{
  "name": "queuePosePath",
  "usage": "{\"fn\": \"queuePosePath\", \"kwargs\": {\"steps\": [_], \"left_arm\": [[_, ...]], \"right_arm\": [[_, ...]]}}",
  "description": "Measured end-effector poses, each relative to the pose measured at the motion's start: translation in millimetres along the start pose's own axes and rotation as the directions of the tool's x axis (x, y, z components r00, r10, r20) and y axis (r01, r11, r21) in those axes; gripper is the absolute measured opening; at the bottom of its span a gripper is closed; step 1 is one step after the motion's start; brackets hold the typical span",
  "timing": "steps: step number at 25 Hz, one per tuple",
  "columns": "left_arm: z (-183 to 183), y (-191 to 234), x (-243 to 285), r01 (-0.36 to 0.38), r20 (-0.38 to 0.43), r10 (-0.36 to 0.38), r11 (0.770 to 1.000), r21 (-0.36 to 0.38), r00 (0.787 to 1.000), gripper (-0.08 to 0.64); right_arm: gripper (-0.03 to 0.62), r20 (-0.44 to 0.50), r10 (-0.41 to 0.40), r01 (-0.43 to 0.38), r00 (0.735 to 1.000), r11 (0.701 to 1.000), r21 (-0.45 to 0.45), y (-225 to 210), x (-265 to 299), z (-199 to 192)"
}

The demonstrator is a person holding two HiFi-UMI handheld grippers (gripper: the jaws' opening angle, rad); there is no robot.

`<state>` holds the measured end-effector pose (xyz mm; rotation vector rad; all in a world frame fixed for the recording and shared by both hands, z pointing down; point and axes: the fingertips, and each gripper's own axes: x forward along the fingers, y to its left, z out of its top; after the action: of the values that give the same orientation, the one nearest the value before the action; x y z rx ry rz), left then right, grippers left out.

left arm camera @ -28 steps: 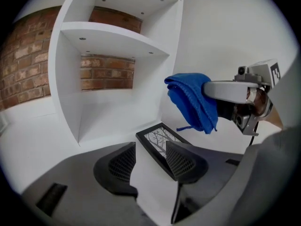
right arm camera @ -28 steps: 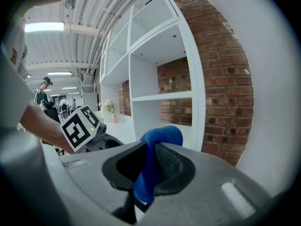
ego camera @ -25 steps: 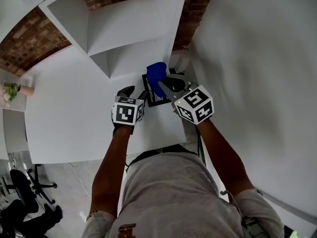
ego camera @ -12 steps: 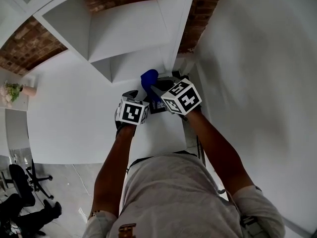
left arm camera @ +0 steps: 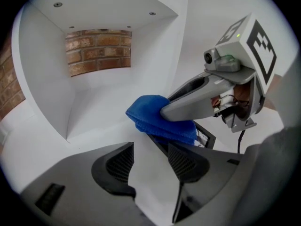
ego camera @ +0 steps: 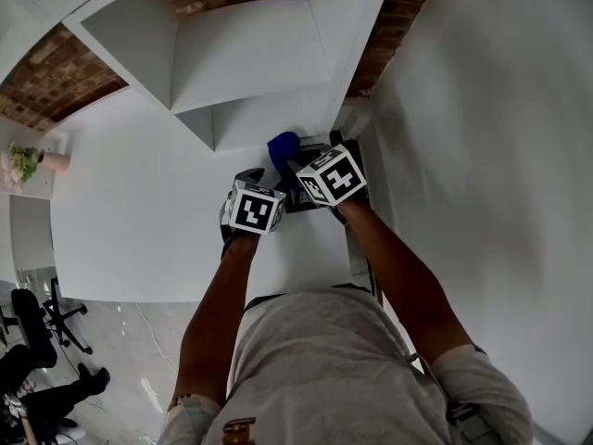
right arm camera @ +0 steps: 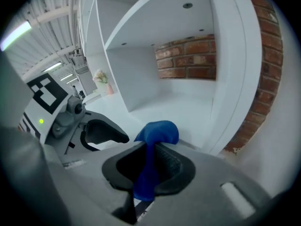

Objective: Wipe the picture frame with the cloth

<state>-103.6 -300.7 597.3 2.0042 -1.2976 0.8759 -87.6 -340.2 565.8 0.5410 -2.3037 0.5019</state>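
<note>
While the R gripper [right arm camera: 149, 160] grips the blue cloth [right arm camera: 157, 131] right over the picture frame [left arm camera: 207, 136], wiping looks barely begun, w/ the L gripper [left arm camera: 150, 160] wide open, empty, beside the frame; only the L gripper view shows the frame's edge under the cloth, only the R gripper view the pinch.

No readable text; only square markers on hand-held gripper cubes [ego camera: 255, 209] [ego camera: 331, 175].

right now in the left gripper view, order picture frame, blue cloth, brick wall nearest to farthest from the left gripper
1. picture frame, lower right, by the jaws of the left gripper
2. blue cloth, centre, just past the frame's near edge
3. brick wall, upper left, far back
</note>
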Motion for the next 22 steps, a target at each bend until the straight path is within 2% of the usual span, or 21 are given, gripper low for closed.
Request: {"fn": "queuePosePath", "kwargs": {"steps": [8,19,22], "left_arm": [[1,-1,-2,-0.004,0.001,0.004,1.000,-0.007,1.000,0.221],[0,-6,0,0.034,0.017,-0.034,0.999,-0.023,0.999,0.221],[0,-6,0,0.038,0.021,-0.038,0.999,-0.023,0.999,0.221]], "right_arm": [[0.046,-0.046,-0.092,0.094,0.995,0.995,0.031,-29,-13,-16],[0.046,-0.061,-0.225,0.230,0.972,0.968,0.095,-78,-66,-49],[0.046,-0.053,-0.238,0.243,0.970,0.965,0.096,-80,-79,-51]]}}
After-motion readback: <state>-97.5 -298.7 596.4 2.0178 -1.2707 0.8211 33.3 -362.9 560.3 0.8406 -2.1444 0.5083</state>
